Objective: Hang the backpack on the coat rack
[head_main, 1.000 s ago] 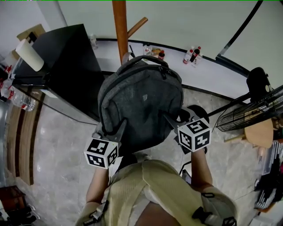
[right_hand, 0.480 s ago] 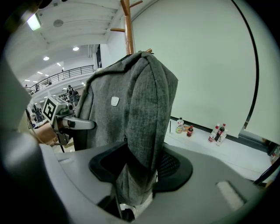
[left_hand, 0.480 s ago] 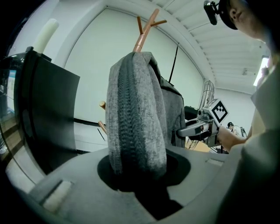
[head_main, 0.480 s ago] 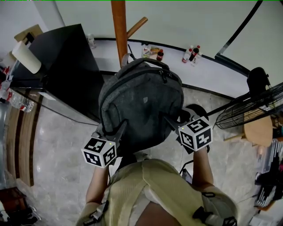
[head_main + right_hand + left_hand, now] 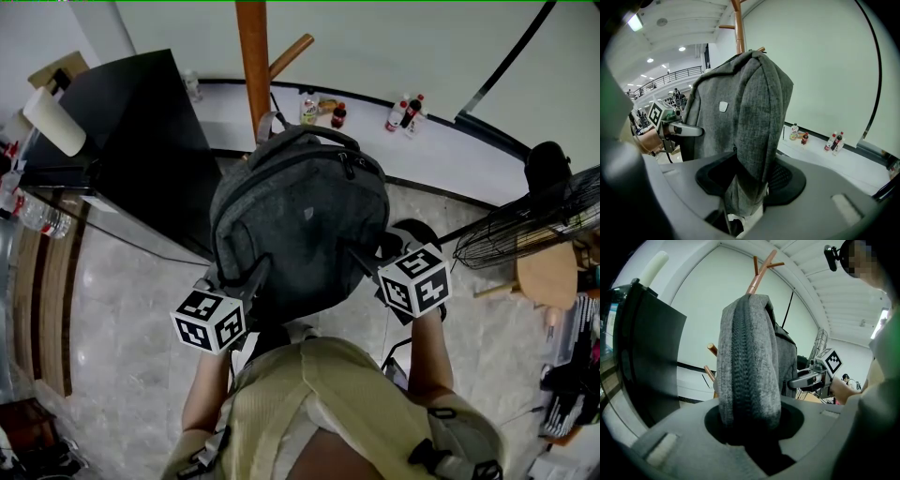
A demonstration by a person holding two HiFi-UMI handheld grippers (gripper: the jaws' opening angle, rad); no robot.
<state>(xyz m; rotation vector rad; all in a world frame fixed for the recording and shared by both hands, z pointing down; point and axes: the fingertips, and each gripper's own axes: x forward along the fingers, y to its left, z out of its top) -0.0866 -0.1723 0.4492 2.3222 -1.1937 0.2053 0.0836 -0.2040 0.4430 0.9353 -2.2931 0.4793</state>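
Note:
A grey backpack hangs in the air between both grippers, its top handle close to the wooden coat rack pole. My left gripper grips its lower left side. The jaws are closing, with the zipped edge pinched between them. My right gripper holds the lower right side, and its jaws are also closing on the grey fabric. The rack's pole rises just behind the bag, with forked pegs above it. A peg slants out to the right of the pole.
A black cabinet stands left of the rack with a white roll on top. Small bottles line the white ledge behind. A wire fan and wooden stool are at right. Marble floor lies below.
The backpack has shifted slightly toward the rack pole, its handle now nearer the pole's base. The left gripper's marker cube has drifted a little left and down.

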